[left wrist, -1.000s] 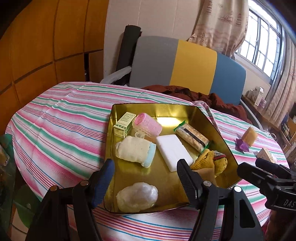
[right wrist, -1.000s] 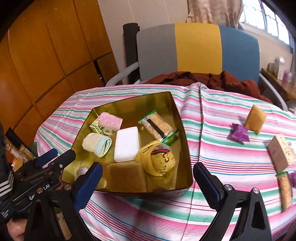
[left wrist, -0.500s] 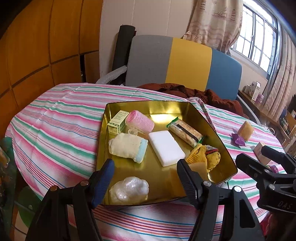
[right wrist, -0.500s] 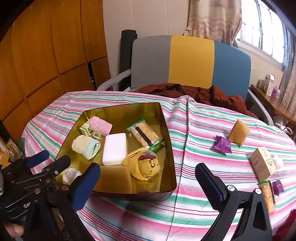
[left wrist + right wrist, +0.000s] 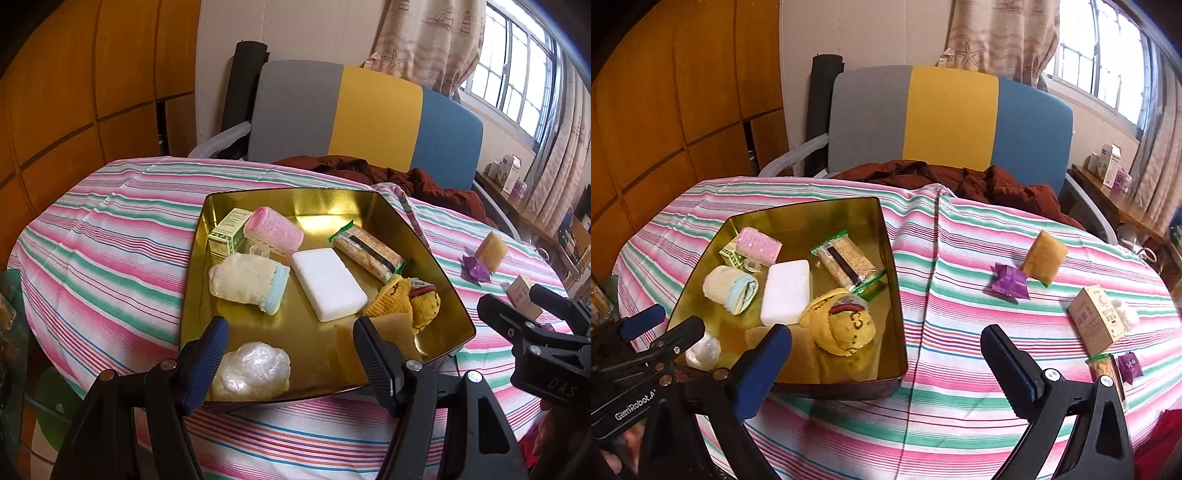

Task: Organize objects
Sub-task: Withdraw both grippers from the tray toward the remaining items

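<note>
On the striped tablecloth [image 5: 960, 325] sits a gold tray [image 5: 295, 203] holding a white block [image 5: 328, 282], pink roller [image 5: 273, 230], rolled sock [image 5: 247, 282], wrapped bar [image 5: 369, 253] and yellow knit toy [image 5: 842, 325]. Right of the tray lie a yellow sponge [image 5: 1044, 256] and purple wrapper [image 5: 1010, 282]. Left gripper [image 5: 290, 358] and right gripper [image 5: 886, 369] both gape, empty.
</note>
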`<action>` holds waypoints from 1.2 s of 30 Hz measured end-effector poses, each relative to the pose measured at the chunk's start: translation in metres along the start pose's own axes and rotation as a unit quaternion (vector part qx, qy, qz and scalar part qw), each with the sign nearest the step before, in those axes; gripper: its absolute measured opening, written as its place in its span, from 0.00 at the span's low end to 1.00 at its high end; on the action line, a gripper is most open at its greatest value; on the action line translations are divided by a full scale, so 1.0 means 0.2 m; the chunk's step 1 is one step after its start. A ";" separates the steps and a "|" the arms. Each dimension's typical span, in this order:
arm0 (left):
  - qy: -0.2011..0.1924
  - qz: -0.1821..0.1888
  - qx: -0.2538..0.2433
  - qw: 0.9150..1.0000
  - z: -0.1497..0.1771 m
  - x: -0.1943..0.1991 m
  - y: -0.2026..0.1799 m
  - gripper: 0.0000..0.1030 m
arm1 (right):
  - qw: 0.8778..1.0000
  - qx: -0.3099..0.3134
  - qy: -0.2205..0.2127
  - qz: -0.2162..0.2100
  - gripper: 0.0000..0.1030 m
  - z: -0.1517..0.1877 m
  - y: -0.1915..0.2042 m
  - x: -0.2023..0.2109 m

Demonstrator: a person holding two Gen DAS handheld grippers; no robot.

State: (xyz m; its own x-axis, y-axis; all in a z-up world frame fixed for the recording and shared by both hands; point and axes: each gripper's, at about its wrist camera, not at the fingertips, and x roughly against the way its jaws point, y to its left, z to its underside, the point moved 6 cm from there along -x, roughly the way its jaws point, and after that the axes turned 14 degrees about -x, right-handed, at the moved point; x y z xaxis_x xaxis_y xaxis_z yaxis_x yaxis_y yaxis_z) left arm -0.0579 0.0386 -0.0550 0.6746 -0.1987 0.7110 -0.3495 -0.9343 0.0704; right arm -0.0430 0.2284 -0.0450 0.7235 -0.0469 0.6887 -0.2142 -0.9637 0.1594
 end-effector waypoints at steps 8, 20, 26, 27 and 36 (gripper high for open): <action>0.005 0.016 -0.011 1.000 0.00 -0.03 -0.04 0.69 | 1.000 -0.012 0.009 0.017 1.00 0.02 -0.10 -0.03; 0.000 0.050 -0.020 0.999 -0.03 -0.02 -0.12 0.69 | 0.996 -0.064 0.020 0.056 1.00 0.01 -0.43 -0.04; -0.004 0.072 -0.052 0.996 -0.08 -0.01 -0.23 0.69 | 0.992 -0.100 0.023 0.074 1.00 -0.06 -0.66 -0.02; -0.009 0.075 -0.055 0.996 -0.09 -0.01 -0.24 0.69 | 0.991 -0.108 0.023 0.076 1.00 -0.08 -0.71 -0.02; -0.026 0.104 -0.082 0.991 -0.25 0.00 -0.42 0.69 | 0.972 -0.192 -0.024 0.135 1.00 -0.37 -1.27 0.06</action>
State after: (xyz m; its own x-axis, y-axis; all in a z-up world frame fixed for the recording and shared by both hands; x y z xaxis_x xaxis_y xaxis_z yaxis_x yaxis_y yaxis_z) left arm -0.0603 0.1321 -0.0265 0.6079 -0.4014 0.6851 -0.5833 -0.8111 0.0423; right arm -0.0280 0.4923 -0.0256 0.6349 -0.3061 0.7094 -0.6231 -0.7457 0.2359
